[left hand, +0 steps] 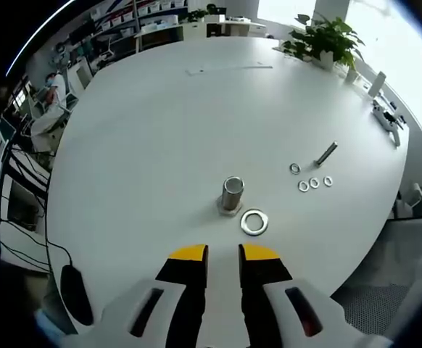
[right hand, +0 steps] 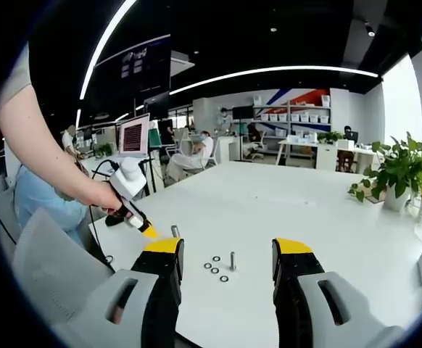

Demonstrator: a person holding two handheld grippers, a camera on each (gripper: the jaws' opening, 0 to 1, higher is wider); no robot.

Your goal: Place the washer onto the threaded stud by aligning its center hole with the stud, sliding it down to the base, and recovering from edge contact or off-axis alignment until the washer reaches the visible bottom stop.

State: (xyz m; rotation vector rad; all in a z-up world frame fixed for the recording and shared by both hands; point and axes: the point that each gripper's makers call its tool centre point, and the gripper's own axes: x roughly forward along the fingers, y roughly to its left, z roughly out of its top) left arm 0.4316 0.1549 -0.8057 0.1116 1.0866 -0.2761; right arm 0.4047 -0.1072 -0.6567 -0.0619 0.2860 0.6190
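Observation:
The threaded stud (left hand: 232, 194) stands upright on its hex base in the middle of the white table (left hand: 160, 130). A large washer (left hand: 254, 222) lies flat on the table just beside the base, toward my left gripper (left hand: 223, 254). That gripper hovers short of both, its yellow-tipped jaws a narrow gap apart with nothing between them. In the right gripper view a hand holds the left gripper (right hand: 151, 232) close to the stud (right hand: 175, 231). My right gripper (right hand: 229, 250) is wide open and holds nothing, well back from the stud.
Several small washers (left hand: 312, 183) and a loose bolt (left hand: 325, 153) lie right of the stud; the bolt (right hand: 233, 259) also stands out between the right jaws. A potted plant (left hand: 325, 36) sits at the far edge. A black object (left hand: 73, 290) rests near the table's near-left edge.

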